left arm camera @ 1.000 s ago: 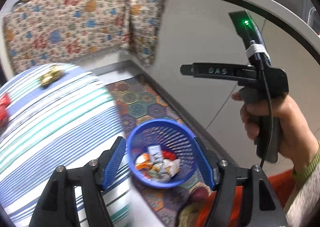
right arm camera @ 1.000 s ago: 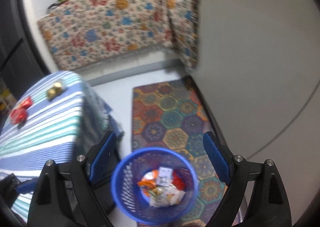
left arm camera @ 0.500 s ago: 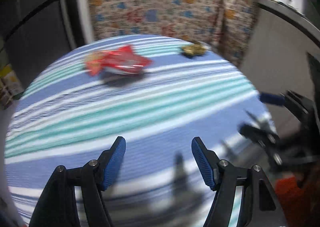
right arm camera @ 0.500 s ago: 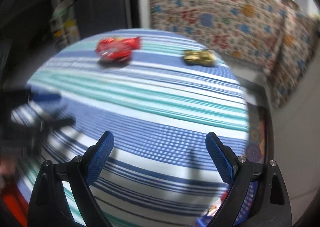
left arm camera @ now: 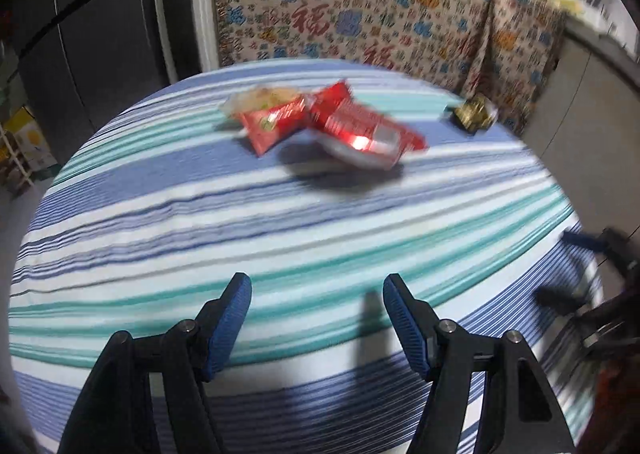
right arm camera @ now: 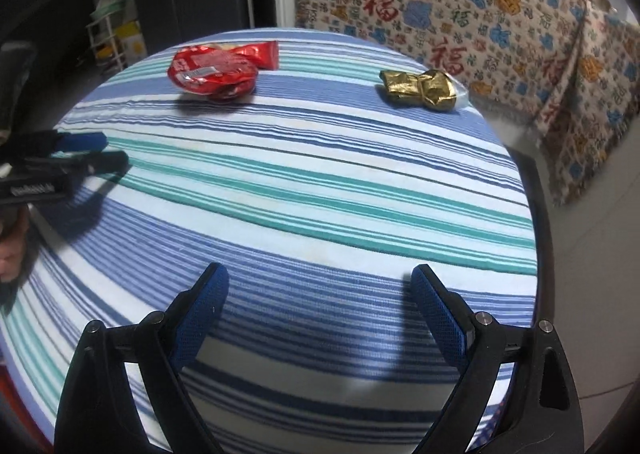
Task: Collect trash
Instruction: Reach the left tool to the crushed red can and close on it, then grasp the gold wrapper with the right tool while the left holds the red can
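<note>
Fingers of both grippers (left arm camera: 317, 286) (right arm camera: 320, 278) spread, empty; red wrappers (left arm camera: 332, 123) near far worktop edge: light, crinkly, slippery; pinch crimped end.

We see a table (right arm camera: 320, 189) covered by a striped cloth (left arm camera: 280, 221) in blue, white and teal bands that reaches every visible edge. Toward the far side lie red snack wrappers (right arm camera: 216, 71), bunched together and overlapping; in the left wrist view one of them shows a pale, clear end with printed food on it (left arm camera: 264, 98). Well apart from them, near the far right edge, lies a crumpled gold foil wrapper (right arm camera: 420, 89). Dark shadows fall on the near part of the cloth.
</note>
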Demonstrator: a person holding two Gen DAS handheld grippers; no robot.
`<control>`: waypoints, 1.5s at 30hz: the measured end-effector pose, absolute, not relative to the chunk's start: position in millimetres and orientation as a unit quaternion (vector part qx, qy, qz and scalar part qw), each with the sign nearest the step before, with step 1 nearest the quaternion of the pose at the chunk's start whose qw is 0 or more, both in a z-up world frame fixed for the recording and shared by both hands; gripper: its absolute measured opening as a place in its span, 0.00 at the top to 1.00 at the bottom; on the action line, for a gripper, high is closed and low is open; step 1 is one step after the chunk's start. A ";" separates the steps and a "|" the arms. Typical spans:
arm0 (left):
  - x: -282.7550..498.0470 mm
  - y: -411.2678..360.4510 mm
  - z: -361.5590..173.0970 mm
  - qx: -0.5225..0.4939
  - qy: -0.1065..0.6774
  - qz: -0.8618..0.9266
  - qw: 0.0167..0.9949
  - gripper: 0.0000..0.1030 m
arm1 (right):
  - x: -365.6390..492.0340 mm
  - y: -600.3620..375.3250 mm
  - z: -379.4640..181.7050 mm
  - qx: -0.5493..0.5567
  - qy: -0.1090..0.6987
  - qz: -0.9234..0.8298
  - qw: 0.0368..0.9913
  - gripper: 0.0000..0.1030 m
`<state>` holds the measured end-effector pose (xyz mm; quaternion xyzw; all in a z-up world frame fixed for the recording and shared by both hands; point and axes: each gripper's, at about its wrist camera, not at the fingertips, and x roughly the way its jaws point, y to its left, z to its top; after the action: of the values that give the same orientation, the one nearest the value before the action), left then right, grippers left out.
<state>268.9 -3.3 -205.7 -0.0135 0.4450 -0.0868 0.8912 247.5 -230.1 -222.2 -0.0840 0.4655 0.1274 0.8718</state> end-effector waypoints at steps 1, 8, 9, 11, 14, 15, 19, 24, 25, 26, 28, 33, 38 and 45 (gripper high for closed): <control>271.6 -3.0 -200.4 -0.024 0.438 -0.094 0.894 0.32 | 247.1 -227.8 -222.4 -0.086 0.465 0.129 0.872 0.09; 316.8 -10.7 -183.7 -0.090 0.427 -0.110 0.893 0.32 | 246.6 -215.1 -223.8 -0.090 0.460 0.144 0.871 0.09; 325.1 -10.7 -183.6 -0.100 0.425 -0.107 0.893 0.32 | 246.1 -215.7 -223.7 -0.090 0.460 0.146 0.871 0.09; 341.1 -8.7 -185.4 -0.127 0.425 -0.106 0.890 0.32 | 244.6 -214.7 -223.8 -0.093 0.458 0.149 0.872 0.09; 358.7 -3.0 -191.3 -0.169 0.431 -0.113 0.879 0.32 | 243.0 -214.3 -223.6 -0.095 0.455 0.154 0.872 0.09; 363.2 -1.9 -192.8 -0.181 0.431 -0.116 0.876 0.35 | 242.6 -214.6 -223.6 -0.095 0.455 0.155 0.872 0.09; 362.4 -1.3 -196.6 -0.189 0.431 -0.128 0.873 0.67 | 241.6 -216.6 -223.4 -0.092 0.456 0.158 0.871 0.09; 337.9 -1.3 -184.7 -0.163 0.412 -0.118 0.889 0.76 | 243.7 -219.7 -223.5 -0.082 0.462 0.153 0.870 0.09; 331.5 0.3 -181.0 -0.157 0.407 -0.117 0.892 0.77 | 243.8 -221.1 -222.5 -0.081 0.462 0.150 0.871 0.10; 322.3 1.7 -176.4 -0.147 0.402 -0.116 0.897 0.78 | 244.8 -224.7 -220.0 -0.079 0.458 0.143 0.874 0.11; 301.5 4.1 -167.5 -0.120 0.391 -0.113 0.905 0.82 | 248.3 -237.8 -212.6 -0.061 0.447 0.125 0.884 0.11; 260.3 9.3 -164.8 -0.084 0.373 -0.095 0.919 0.82 | 290.2 -282.2 -202.4 0.027 0.450 0.075 0.889 0.11; 235.8 4.7 -166.0 -0.064 0.346 -0.084 0.932 0.82 | 358.4 -302.2 -202.7 0.122 0.463 0.032 0.877 0.14; 231.6 1.0 -166.9 -0.051 0.335 -0.089 0.936 0.82 | 433.2 -306.6 -220.5 0.233 0.486 -0.065 0.840 0.17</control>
<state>231.6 1.0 -166.9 -0.0509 0.3354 -0.0895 0.9364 433.2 -306.6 -220.5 0.2328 0.4857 -0.0650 0.8401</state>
